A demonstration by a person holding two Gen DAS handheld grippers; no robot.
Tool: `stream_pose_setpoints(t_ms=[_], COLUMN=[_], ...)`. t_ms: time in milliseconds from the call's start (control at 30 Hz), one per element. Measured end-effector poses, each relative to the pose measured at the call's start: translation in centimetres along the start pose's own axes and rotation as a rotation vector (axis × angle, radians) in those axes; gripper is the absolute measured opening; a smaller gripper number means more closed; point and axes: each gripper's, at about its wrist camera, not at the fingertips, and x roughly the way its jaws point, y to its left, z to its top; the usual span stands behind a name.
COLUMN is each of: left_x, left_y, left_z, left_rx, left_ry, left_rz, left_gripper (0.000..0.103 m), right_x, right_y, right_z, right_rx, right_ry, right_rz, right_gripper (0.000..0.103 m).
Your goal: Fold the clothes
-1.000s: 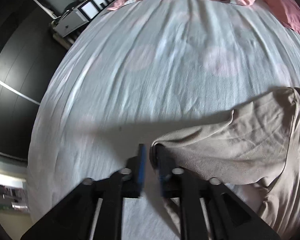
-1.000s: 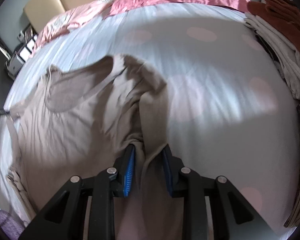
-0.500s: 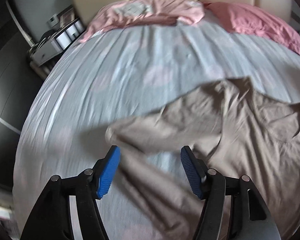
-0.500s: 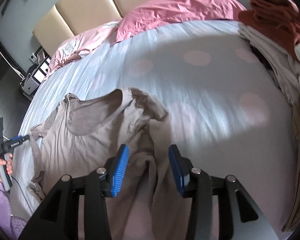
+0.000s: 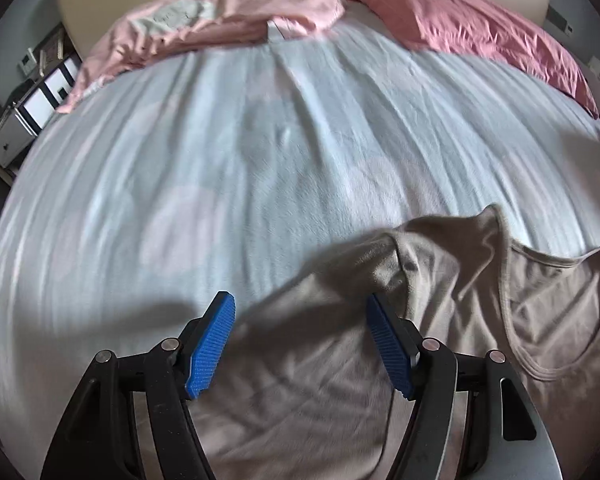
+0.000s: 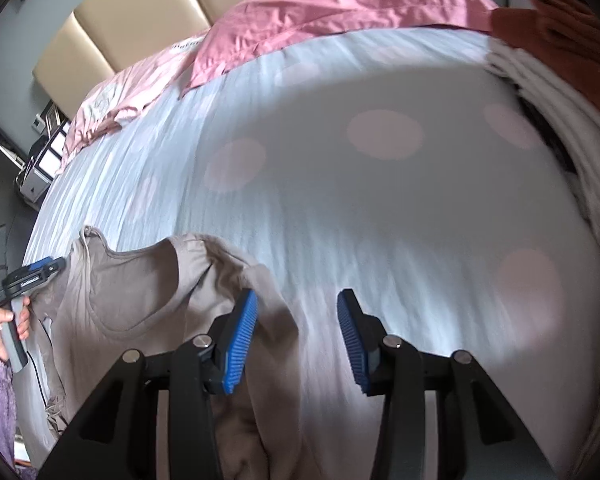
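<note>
A beige long-sleeved top (image 5: 440, 320) lies spread on the pale blue bed sheet (image 5: 260, 160). Its scoop neckline (image 5: 540, 312) is at the right in the left wrist view. My left gripper (image 5: 300, 320) is open and empty, above the top's left sleeve. In the right wrist view the top (image 6: 140, 292) lies at the lower left. My right gripper (image 6: 296, 320) is open and empty, with the right sleeve under its left finger (image 6: 240, 336). The left gripper (image 6: 28, 276) and the hand holding it show at the far left of that view.
Pink pillows (image 5: 460, 28) and a pink cover (image 5: 220, 20) lie by the beige headboard (image 6: 140, 12). A stack of folded white and rust clothes (image 6: 560, 60) sits at the bed's right edge. A bedside unit (image 5: 32, 96) stands at the left.
Both grippers were shut on the sleeves a second ago. They have opened, let the sleeves drop onto the bed and lifted away; the right gripper has also shifted right.
</note>
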Motion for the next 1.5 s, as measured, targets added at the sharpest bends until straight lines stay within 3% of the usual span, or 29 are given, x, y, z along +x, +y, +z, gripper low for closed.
stream_pose_setpoints(t_ms=[100,133,200,267,367,467,700,867,1067,1233,1300,1367,1400,1500], left_x=[0.8,0.8,0.6,0.3,0.1,-0.4,-3.7,-5.1,-1.4,2.1,2.2,1.3,0.6,-3.2], left_y=[0.2,0.3,0.2,-0.4,-1.1,-0.9,1.5,4.0,4.4,4.0,4.1,4.2,4.3,4.5], left_z=[-0.7,-0.8,-1.0,-1.0,-0.7,-0.4,0.9,2.9,4.0,3.6,3.2,2.7,2.4,0.6], left_rx=[-0.029,-0.043,-0.052,-0.042,-0.048,-0.087,-0.155,-0.185,-0.128,-0.101,-0.098,-0.104,-0.11,-0.134], left_ry=[-0.018,-0.027,-0.041,-0.044,-0.015,-0.001,-0.066,-0.123,-0.072,0.014,0.023,0.006,-0.007,-0.057], left_rz=[-0.023,-0.03,-0.045,-0.055,-0.041,-0.02,0.04,0.091,0.148,0.148,0.158,0.168,0.167,0.149], left_gripper=[0.069,0.068,0.056,0.032,0.011,0.005,0.004,0.004,0.005,0.009,0.017,0.043,0.048,0.056], right_x=[1.6,1.9,2.2,2.1,1.7,0.8,-1.4,-0.4,5.1,8.6,8.8,7.5,6.8,4.4], right_y=[0.2,0.4,1.2,1.8,2.5,3.6,7.0,9.0,9.9,9.0,8.3,7.5,7.1,6.3], right_z=[-0.9,-1.3,-2.2,-2.3,-1.9,-0.5,5.5,10.8,13.4,12.7,12.6,12.3,12.1,11.4], right_rx=[-0.003,-0.014,-0.069,-0.073,-0.082,-0.121,-0.206,-0.244,-0.258,-0.253,-0.228,-0.194,-0.177,-0.137], right_ry=[0.04,0.038,0.021,0.023,0.019,-0.004,-0.07,-0.109,-0.064,0.027,0.045,0.04,0.037,0.019], right_rz=[0.024,0.014,-0.071,-0.084,-0.146,-0.238,-0.358,-0.386,-0.376,-0.358,-0.316,-0.271,-0.249,-0.2], right_gripper=[0.04,0.033,0.017,0.005,0.001,0.001,0.001,0.001,0.001,0.002,0.008,0.022,0.03,0.036])
